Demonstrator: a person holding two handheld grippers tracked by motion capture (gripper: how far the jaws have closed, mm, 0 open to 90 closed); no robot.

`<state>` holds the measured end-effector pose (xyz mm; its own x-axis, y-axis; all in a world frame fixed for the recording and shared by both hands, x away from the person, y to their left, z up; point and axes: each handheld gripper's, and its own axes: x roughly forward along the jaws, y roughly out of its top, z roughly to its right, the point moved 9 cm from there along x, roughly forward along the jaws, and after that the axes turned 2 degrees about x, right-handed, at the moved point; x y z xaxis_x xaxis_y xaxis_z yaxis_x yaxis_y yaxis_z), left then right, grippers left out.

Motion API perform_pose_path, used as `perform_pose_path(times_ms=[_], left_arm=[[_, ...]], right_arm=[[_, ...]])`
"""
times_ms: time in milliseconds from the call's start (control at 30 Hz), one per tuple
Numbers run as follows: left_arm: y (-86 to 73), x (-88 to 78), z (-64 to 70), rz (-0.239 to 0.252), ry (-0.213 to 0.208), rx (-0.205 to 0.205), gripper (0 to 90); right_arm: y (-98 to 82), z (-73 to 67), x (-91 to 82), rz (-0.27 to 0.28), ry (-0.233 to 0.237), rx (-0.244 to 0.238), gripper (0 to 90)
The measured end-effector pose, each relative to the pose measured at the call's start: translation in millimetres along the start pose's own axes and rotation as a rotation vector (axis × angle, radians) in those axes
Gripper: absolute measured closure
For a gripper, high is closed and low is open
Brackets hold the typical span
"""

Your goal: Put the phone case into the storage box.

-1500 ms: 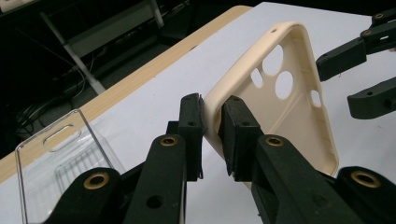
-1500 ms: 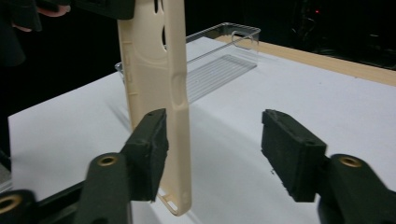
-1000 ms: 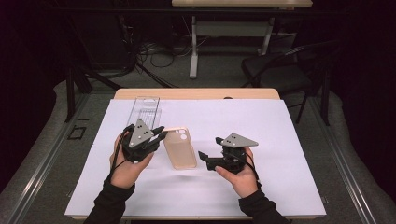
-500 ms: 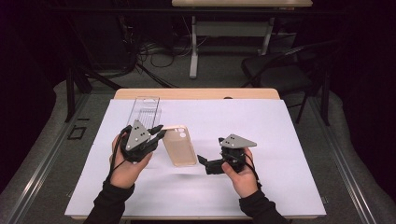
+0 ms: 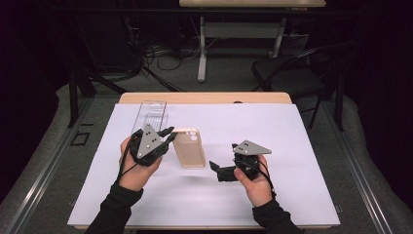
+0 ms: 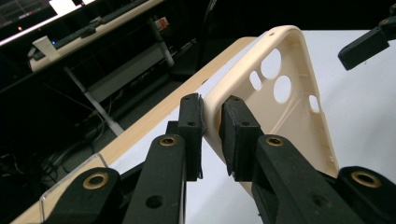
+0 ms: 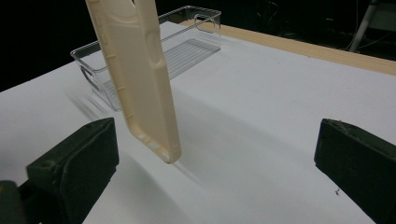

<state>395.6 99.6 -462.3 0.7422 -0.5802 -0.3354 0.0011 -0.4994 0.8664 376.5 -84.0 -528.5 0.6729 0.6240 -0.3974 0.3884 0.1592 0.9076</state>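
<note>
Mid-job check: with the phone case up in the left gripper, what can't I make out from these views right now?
- Phone case: its outer back faces away in the left gripper view; its top is cut off in the right gripper view.
- Left gripper: in the high view its grey plate hides the jaws' grip.
- Clear bin: the case covers its middle in the right gripper view.
- Right gripper: open; its jaw tips are too small to judge in the high view.

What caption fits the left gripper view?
Left gripper pinches the rim of a cream phone case above the white table cover.

Dim lab, floor cables (image 5: 146, 61), desks, white-covered table (image 5: 292, 146)
</note>
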Motion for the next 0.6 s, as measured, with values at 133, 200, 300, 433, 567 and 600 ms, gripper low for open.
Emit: perform_pose_path(times_ms=[133,200,300,433,567,600], left_arm=[[5.8,6.8,-5.2,0.008,-0.002,0.028,79.2],[7.8,9.3,-9.3,0.013,0.002,0.035,79.2],[9.2,12.0,-13.8,0.020,0.000,0.031,79.2],[10.6,16.6,-22.5,0.034,-0.001,0.022,79.2],[11.9,20.5,-30.0,0.031,0.004,0.031,79.2],[12.5,21.6,-31.7,0.032,0.006,0.034,79.2]], right_arm=[[0.9,2.8,-0.7,0.007,0.000,0.003,0.0],[1.0,4.0,-0.6,0.007,-0.003,0.005,0.0],[1.1,4.4,-0.9,0.008,-0.002,0.012,0.0],[1.7,5.0,-2.3,0.010,0.002,0.015,0.0],[1.1,7.4,-4.6,0.010,-0.004,0.012,0.0],[0.7,8.3,-5.0,0.010,-0.008,0.011,0.0]])
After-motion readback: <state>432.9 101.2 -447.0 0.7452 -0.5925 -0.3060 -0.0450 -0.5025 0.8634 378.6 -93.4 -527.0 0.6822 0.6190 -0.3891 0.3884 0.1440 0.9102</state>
